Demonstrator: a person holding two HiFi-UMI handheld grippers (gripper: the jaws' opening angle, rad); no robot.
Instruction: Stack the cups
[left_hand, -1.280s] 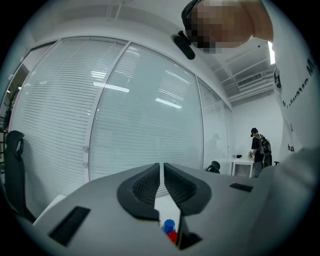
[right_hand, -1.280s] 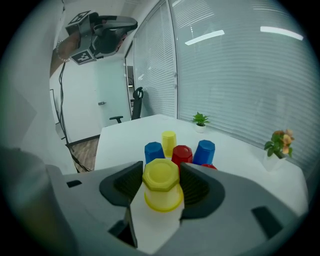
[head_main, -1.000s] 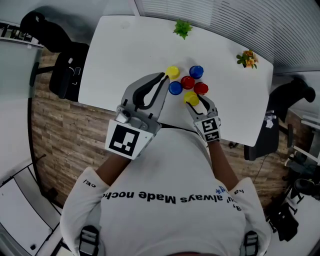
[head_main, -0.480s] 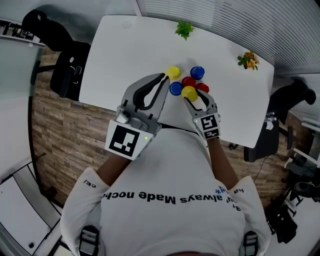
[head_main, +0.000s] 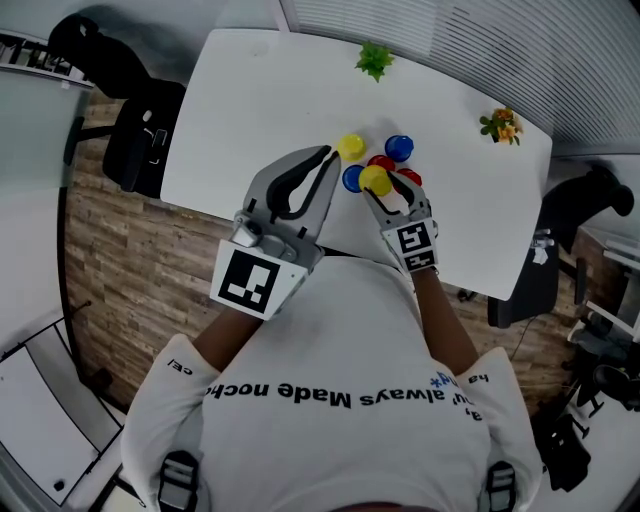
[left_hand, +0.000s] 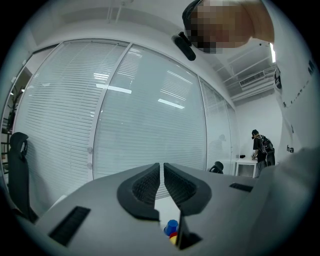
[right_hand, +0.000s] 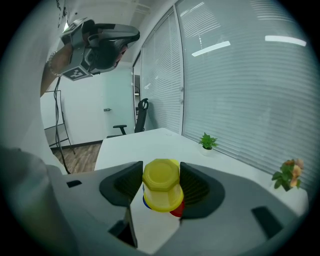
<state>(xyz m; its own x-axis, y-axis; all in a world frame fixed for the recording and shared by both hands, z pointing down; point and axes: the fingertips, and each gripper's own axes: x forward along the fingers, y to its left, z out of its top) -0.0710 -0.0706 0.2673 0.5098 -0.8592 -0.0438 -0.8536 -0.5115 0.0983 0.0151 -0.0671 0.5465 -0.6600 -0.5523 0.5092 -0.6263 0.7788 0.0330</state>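
Yellow cup (head_main: 375, 180) in right hand-held gripper (head_main: 388, 194)

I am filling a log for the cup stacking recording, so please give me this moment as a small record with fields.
left gripper: shut, empty, over the table
right gripper: shut on yellow cup, closed end toward its camera
loose cups: second yellow cup, two blue cups, two red cups, clustered together
held cup position: above the cluster
table: white
plants: two, at the far edge
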